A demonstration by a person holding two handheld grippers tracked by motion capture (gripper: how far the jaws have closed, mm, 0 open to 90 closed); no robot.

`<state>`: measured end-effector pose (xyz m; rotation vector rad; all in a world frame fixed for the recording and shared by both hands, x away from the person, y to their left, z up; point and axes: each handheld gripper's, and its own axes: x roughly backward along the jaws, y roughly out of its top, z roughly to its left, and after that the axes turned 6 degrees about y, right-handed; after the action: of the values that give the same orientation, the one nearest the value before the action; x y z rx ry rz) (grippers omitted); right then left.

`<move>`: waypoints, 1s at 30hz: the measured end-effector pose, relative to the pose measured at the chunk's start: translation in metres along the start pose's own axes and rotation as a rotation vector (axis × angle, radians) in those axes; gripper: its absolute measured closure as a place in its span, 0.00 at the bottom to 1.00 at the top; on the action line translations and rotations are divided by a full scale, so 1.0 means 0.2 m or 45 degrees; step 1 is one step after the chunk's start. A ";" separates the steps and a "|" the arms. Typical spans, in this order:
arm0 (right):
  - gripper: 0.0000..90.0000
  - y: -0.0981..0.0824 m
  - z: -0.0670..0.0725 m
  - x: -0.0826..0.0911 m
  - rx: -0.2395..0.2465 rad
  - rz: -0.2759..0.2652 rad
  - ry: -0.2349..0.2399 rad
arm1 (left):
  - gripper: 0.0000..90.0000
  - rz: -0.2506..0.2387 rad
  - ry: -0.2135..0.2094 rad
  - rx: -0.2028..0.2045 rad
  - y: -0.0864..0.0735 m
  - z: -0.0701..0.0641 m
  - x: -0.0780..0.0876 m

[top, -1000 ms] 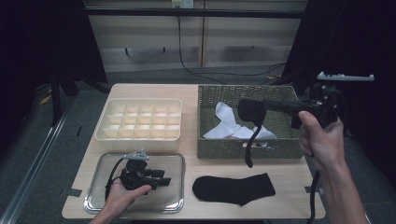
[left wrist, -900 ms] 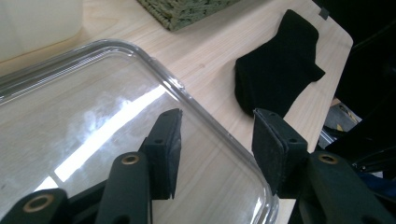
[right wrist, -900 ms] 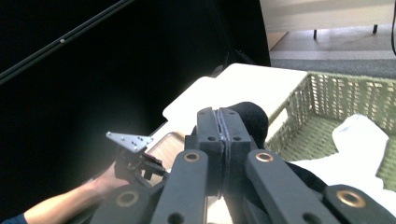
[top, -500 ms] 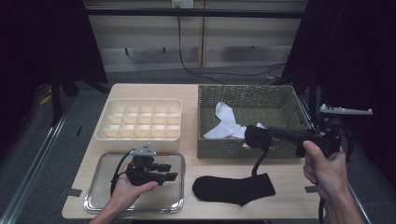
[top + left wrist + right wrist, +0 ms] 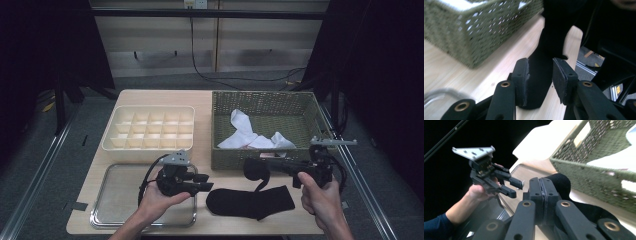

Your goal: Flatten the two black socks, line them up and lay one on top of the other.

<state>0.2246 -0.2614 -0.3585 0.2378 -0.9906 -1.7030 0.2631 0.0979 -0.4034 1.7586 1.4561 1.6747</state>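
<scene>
Evidently, socks are being sorted around the woven basket [image 5: 265, 107], which stands at the far right of the table [image 5: 205, 100] and serves as landmark. Inside the basket, white socks [image 5: 245, 131] are left lying against its near wall. Just in front of the basket's near wall, a black sock [image 5: 250, 201] is laid flat on the table. A second black sock [image 5: 256, 170] is held by the right gripper [image 5: 250, 169], just above the near wall of the basket and over the flat one; its free end is seen hanging down to the sock below. In the right gripper view the jaws are pressed fully together, with dark fabric bulging beyond them. The left gripper [image 5: 206, 183] is held to the left of the basket's near corner, over the right edge of a metal tray [image 5: 112, 200]. Its jaws are parted and nothing is held; in the left gripper view the flat sock's end is framed between the pads [image 5: 522, 75], not touched. Left of the basket, a compartmented organiser [image 5: 150, 130] is seen with every cell bare. By this showing, the work is judged to be early: two black socks have been taken out, nothing has been stowed, and the white ones remain to be dealt with.
</scene>
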 end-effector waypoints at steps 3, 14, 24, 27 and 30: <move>0.99 -0.03 -0.02 -0.05 -0.014 0.000 0.030 | 0.75 -0.013 -0.026 -0.030 0.03 -0.03 -0.01; 0.99 -0.11 -0.05 -0.25 -0.040 0.080 0.089 | 0.69 -0.024 -0.052 -0.027 0.04 -0.05 -0.07; 0.99 -0.15 -0.02 -0.36 -0.031 0.133 0.099 | 0.71 0.025 -0.043 -0.041 0.01 -0.04 -0.12; 0.99 -0.14 -0.02 -0.36 -0.031 0.124 0.111 | 0.77 0.054 -0.077 -0.053 -0.01 -0.04 -0.14; 0.99 -0.14 -0.02 -0.38 -0.031 0.137 0.116 | 0.86 0.079 -0.076 -0.056 -0.01 -0.04 -0.16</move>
<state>0.2355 -0.1960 -0.4047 0.2404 -0.8995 -1.5918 0.2619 0.0693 -0.4214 1.8310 1.3423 1.6566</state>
